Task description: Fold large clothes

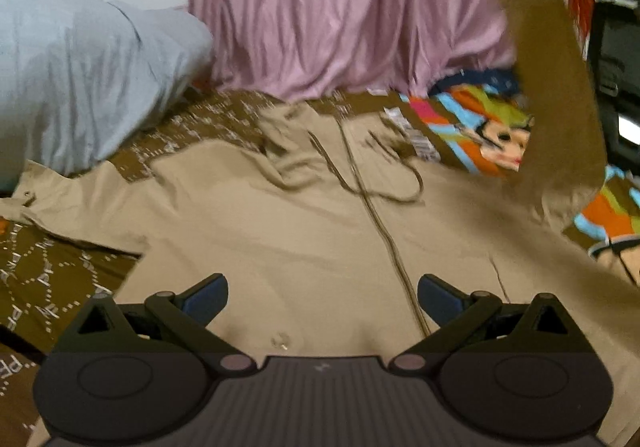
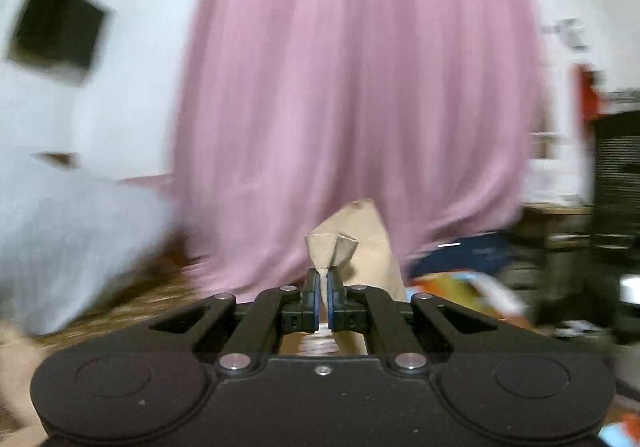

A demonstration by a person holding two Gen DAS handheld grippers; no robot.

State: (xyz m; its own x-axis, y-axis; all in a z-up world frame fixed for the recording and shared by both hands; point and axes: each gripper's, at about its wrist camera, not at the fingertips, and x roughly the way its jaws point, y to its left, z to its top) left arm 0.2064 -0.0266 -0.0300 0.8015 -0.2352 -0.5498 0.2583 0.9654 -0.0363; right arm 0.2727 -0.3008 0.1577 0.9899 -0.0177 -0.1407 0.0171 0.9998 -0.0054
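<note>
A large beige shirt lies spread flat on a brown patterned bedcover, its front placket running down the middle. My left gripper is open and empty, low over the shirt's lower front. The shirt's right sleeve is lifted high at the right of the left wrist view. My right gripper is shut on a pinched fold of the beige sleeve cloth and holds it up in the air.
A pink curtain hangs behind the bed. A light grey pillow lies at the left. A colourful cartoon-print sheet shows at the right. Dark furniture stands at the far right.
</note>
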